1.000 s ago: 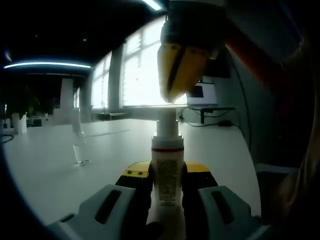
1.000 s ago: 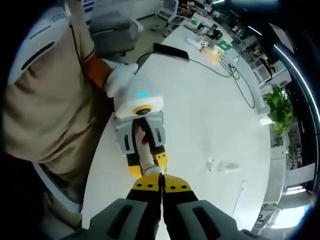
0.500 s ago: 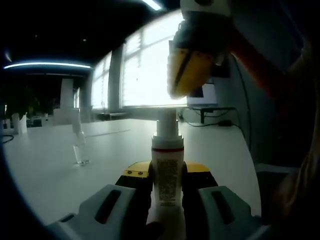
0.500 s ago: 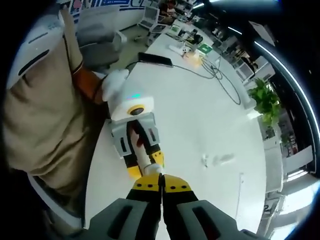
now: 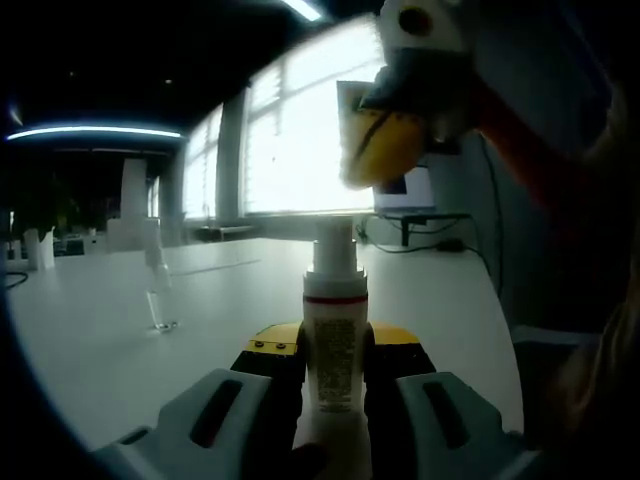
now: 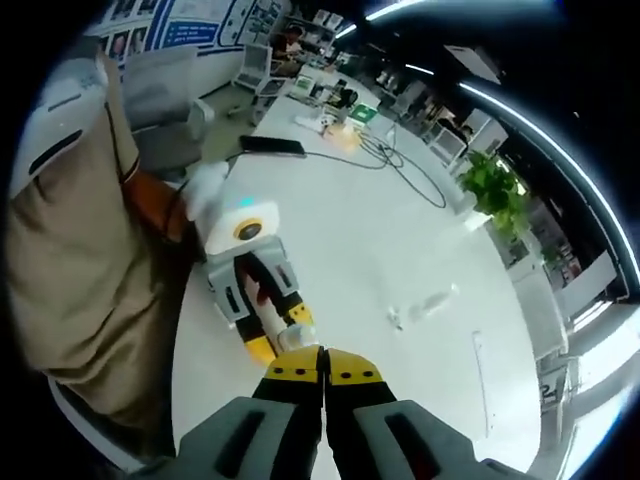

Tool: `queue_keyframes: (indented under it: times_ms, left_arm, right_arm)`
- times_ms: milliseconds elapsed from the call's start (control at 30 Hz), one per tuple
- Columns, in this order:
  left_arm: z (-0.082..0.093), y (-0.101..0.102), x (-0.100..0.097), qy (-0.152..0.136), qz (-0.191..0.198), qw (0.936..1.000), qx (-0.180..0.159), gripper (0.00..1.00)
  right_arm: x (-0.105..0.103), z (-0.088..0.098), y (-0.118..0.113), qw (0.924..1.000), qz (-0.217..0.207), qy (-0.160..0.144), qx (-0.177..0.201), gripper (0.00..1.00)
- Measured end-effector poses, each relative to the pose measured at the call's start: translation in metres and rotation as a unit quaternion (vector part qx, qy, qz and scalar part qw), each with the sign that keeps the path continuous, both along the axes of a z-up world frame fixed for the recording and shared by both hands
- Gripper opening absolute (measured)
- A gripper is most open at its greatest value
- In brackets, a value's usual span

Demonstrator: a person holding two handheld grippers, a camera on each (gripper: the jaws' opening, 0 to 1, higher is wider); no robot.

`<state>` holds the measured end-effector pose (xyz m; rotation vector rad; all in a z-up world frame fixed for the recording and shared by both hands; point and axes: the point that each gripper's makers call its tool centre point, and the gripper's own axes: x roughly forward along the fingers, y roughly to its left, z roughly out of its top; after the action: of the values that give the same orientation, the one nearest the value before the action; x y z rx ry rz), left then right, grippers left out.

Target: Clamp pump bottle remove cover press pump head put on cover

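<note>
Two tongs: both closed.
Left gripper (image 5: 335,400): clamps white cylindrical pump bottle (image 5: 335,345), centre frame.
Right gripper (image 5: 385,150): yellow-tipped, empty, upper centre, above pump head (image 5: 334,232).
Clear plastic cover (image 5: 158,290): left, on white table (image 5: 100,330).

Pretty dim and backlit in the left gripper view: blown-out windows (image 5: 290,150) behind, near parts in silhouette, ceiling light strip (image 5: 95,130) glowing. Much brighter in the right gripper view, even light on the white counter (image 6: 400,260), heavy fisheye bending at edges.
</note>
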<state>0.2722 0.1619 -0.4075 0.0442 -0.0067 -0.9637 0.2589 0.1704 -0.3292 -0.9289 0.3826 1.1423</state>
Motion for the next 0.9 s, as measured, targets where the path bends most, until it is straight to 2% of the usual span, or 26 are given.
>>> queue_keyframes:
  times_ms: [133, 467, 900]
  left_arm:
    - [0.000, 0.000, 0.000, 0.000, 0.000, 1.0000, 0.000, 0.13]
    - [0.000, 0.000, 0.000, 0.000, 0.000, 1.0000, 0.000, 0.13]
    - [-0.001, 0.000, 0.001, 0.000, 0.000, 1.0000, 0.003, 0.14]
  right_arm:
    - [-0.002, 0.002, -0.003, 0.9995, -0.012, -0.002, 0.030, 0.00]
    - [-0.004, -0.002, -0.016, 0.9973, -0.029, -0.021, 0.064, 0.00]
    - [-0.003, -0.015, -0.039, 0.9889, -0.078, -0.025, 0.124, 0.00]
